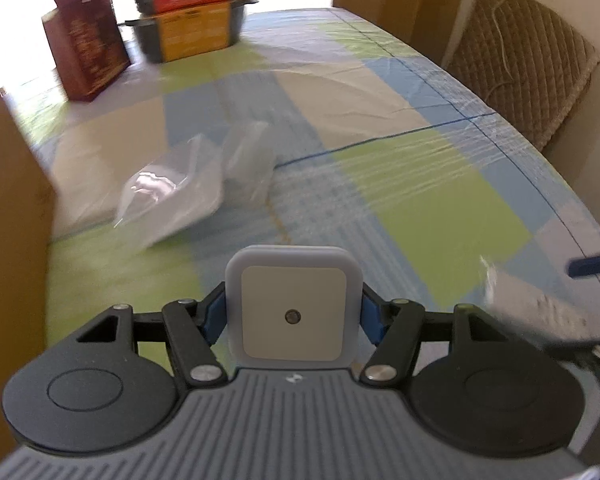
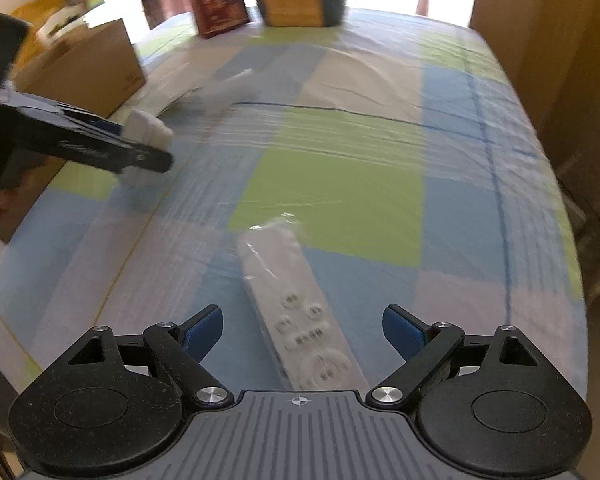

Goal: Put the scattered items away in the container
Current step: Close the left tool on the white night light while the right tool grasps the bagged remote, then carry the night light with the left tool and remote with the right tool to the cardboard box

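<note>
A white square night light (image 1: 293, 304) sits clamped between the blue pads of the left gripper (image 1: 293, 316), its flat face with a small round sensor turned toward the left wrist camera. In the right wrist view the same night light (image 2: 146, 130) shows at about 9 o'clock, held above the table, with the left gripper (image 2: 140, 152) closed around it from the left edge.

The white remote control (image 2: 300, 312), wrapped in clear plastic, lies on the tablecloth (image 2: 340, 184) at 6 o'clock in the right wrist view, running between the blue pads of the right gripper (image 2: 302, 330). Those pads stand wide apart and neither touches the remote. In the left wrist view a blurred part of that remote (image 1: 532, 304) shows at 4 o'clock.

A crumpled clear plastic bag (image 1: 188, 188) lies on the checked green, blue and beige tablecloth (image 1: 420, 208) at about 10 o'clock from the night light, well apart from it.

The brown cardboard box (image 2: 88, 68) stands at the table's left side, at 10 o'clock in the right wrist view; its brown wall (image 1: 8, 240) fills the left edge of the left wrist view.

At 12 o'clock, at the far end, a dark red box (image 1: 86, 40) stands beside two stacked dark trays (image 1: 192, 8) with red and yellow labels.
</note>
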Demonstrator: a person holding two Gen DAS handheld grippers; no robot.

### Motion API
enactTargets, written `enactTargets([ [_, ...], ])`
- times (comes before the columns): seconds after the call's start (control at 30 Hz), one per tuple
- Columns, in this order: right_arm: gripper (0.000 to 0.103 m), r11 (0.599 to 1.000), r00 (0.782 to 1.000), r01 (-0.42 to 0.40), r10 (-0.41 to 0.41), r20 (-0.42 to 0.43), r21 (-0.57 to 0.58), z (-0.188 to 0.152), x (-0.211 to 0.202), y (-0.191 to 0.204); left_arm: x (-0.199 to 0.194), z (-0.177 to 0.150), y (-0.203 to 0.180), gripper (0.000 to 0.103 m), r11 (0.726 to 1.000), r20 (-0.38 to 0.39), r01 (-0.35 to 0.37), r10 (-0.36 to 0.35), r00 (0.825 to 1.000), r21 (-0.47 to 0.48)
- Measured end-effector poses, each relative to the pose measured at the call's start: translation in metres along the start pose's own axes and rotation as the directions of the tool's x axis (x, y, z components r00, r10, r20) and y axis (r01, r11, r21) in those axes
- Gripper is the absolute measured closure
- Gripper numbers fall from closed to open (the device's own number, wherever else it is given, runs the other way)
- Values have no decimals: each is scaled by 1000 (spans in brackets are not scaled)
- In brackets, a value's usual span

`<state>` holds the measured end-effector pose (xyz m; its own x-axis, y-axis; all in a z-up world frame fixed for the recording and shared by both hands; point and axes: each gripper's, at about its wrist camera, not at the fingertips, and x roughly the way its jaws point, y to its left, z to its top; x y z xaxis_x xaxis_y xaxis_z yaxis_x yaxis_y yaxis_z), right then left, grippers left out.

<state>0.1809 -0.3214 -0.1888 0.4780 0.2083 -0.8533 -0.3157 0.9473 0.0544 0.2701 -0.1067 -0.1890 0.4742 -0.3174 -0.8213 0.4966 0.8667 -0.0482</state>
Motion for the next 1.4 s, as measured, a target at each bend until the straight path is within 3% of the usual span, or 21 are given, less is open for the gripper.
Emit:
enactTargets([
  [0.1, 29, 999, 1000, -17, 16, -11, -50, 6, 14, 3, -22, -15, 5, 42, 999, -3, 2, -2, 1000, -39],
  [0.2, 30, 996, 1000, 5, -8, -27, -84, 7, 29, 4, -40, -27, 7, 42, 997, 1, 9, -9, 1000, -74],
  [0.3, 57, 995, 999, 6, -10, -35, -102, 11, 29, 12, -58, -37, 7, 42, 996, 12, 12, -11, 1000, -91],
  [0.33, 59, 995, 998, 9, -15, -55, -99, 13, 30, 14, -63, -39, 7, 42, 995, 17, 15, -13, 1000, -97],
  [0.5, 61, 999, 995, -27, 23, -96, -34, 21, 29, 29, -89, -46, 10, 42, 992, 45, 16, -11, 999, -127],
  [0.67, 61, 987, 992, -121, 125, -34, 109, 31, 7, 47, -124, -51, 23, 42, 986, 93, 10, 5, 996, -165],
  [0.83, 61, 956, 973, -233, 228, 46, 178, 53, -17, 72, -163, -52, 41, 42, 983, 152, -14, 43, 987, -185],
  [1.13, 61, 888, 921, -388, 363, 140, 248, 114, -33, 136, -222, -58, 97, 42, 968, 191, -81, 129, 973, -239],
  [1.4, 61, 768, 852, -524, 477, 218, 367, 159, -33, 183, -254, -68, 148, 42, 952, 182, -147, 200, 963, -268],
])
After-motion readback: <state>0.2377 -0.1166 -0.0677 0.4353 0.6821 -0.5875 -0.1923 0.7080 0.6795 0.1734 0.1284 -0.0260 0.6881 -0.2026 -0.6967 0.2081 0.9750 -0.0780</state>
